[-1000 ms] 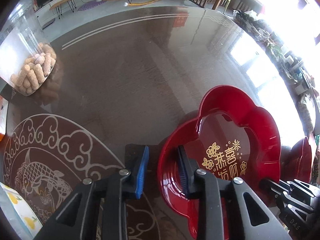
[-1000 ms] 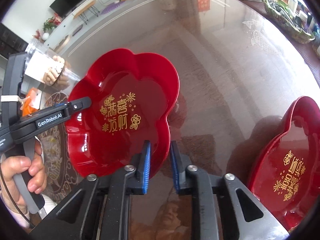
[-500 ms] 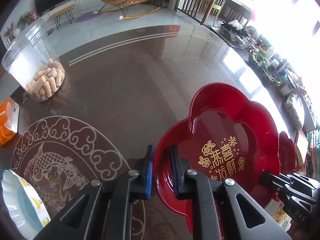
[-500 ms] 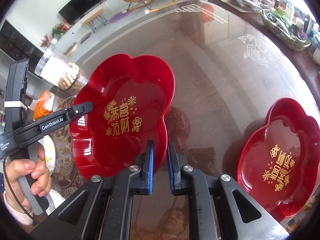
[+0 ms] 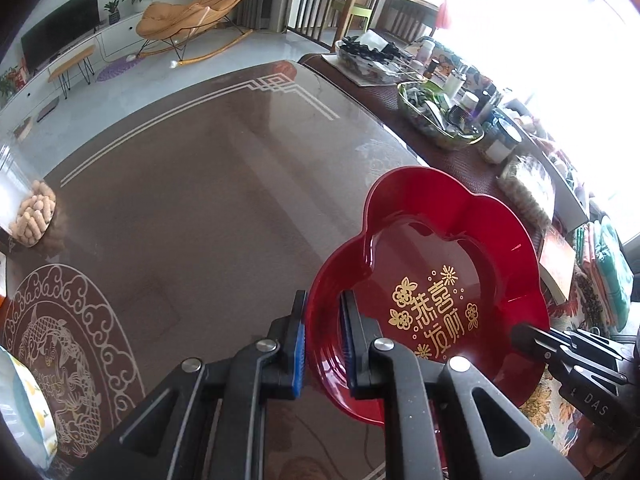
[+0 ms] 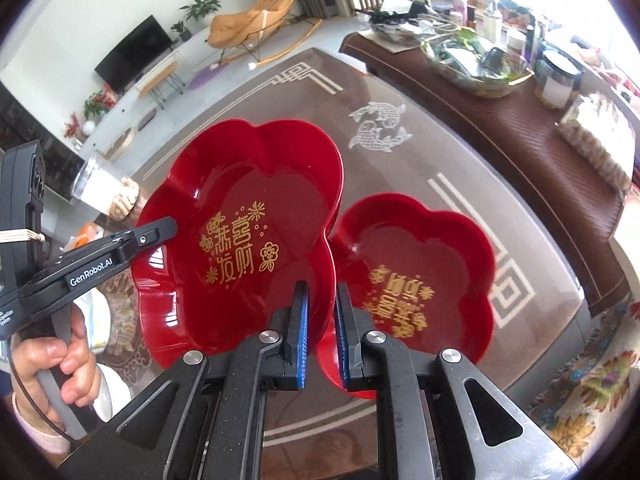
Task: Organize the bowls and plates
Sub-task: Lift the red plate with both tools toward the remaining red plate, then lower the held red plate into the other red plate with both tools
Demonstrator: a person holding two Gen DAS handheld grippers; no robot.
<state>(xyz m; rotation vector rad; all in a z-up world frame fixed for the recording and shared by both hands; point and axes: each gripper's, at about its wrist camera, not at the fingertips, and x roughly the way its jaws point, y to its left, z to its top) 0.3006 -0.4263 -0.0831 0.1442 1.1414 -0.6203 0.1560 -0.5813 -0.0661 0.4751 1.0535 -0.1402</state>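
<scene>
A glossy red flower-shaped plastic plate [image 6: 240, 216] is pinched by both the left gripper [image 5: 323, 340] and right gripper [image 6: 320, 336] above the table [image 5: 192, 200], a matching red plate [image 6: 420, 276] not yet stacked.

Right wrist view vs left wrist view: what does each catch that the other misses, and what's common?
Only the right wrist view: a second red flower-shaped plate lying on the table, the twin-fish motif, and the hand holding the left gripper.

Only the left wrist view: the round carp medallion in the tabletop and a white patterned dish at the lower left edge.

Both: the held red flower-shaped plate, jaws of each gripper clamped on opposite rims, the right gripper, the jar of peanuts, the orange rocking chair.
</scene>
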